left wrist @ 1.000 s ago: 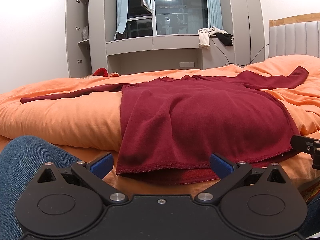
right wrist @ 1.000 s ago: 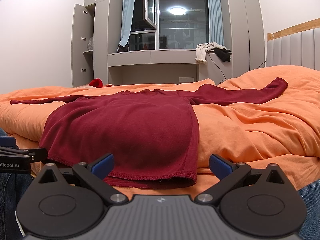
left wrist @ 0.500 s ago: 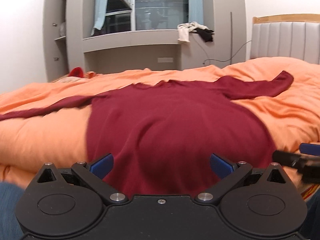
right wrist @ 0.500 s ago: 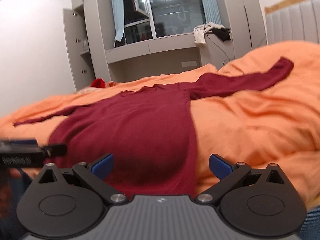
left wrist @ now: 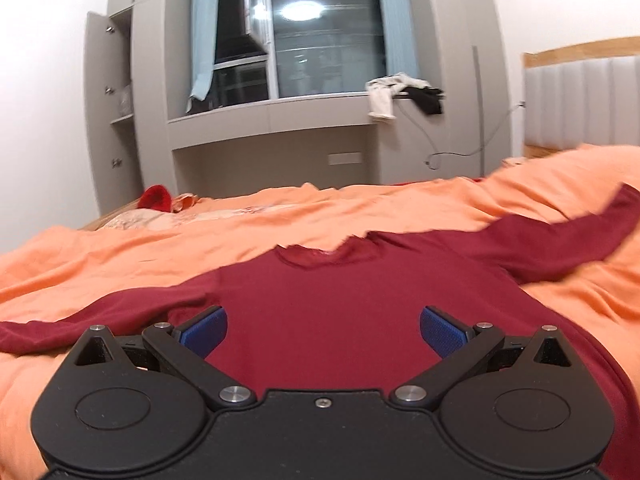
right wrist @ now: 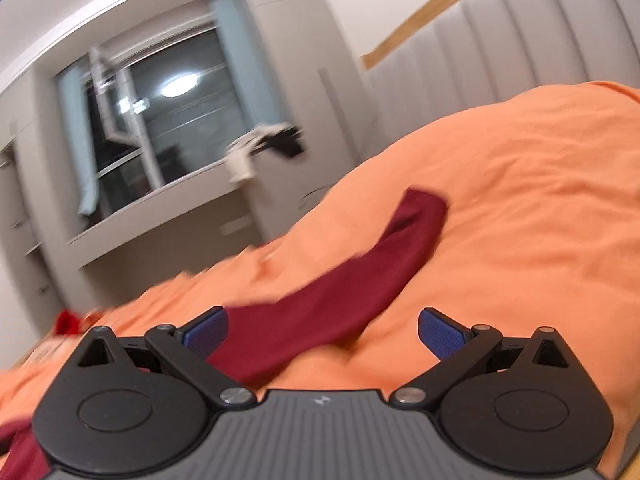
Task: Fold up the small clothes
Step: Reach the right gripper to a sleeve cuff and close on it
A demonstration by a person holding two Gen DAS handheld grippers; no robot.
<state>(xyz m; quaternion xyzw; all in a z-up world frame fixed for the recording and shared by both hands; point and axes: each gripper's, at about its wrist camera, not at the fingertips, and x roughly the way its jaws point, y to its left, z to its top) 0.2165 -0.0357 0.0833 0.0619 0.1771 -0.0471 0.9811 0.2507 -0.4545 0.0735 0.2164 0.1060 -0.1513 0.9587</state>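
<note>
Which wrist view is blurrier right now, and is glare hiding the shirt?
Right wrist view: strong motion smear on window and bedding, though the red shirt sleeve stays readable. Left wrist view: mostly sharp, slight blur at the shirt collar; ceiling light reflection glares only in the window.

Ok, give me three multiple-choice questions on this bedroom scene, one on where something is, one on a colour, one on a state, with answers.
1. Where does the shirt lie?
A. on the bedspread
B. on the window ledge
C. in the open cupboard

2. What colour is the bedspread?
A. grey
B. orange
C. blue

3. How do the jaws of the right gripper stand?
A. shut on a sleeve
B. shut on nothing
C. open

Answers: 1 A, it is spread flat over the bedding; 2 B, orange shows around the shirt; 3 C, its blue pads stand wide apart, with the sleeve running ahead.
</note>
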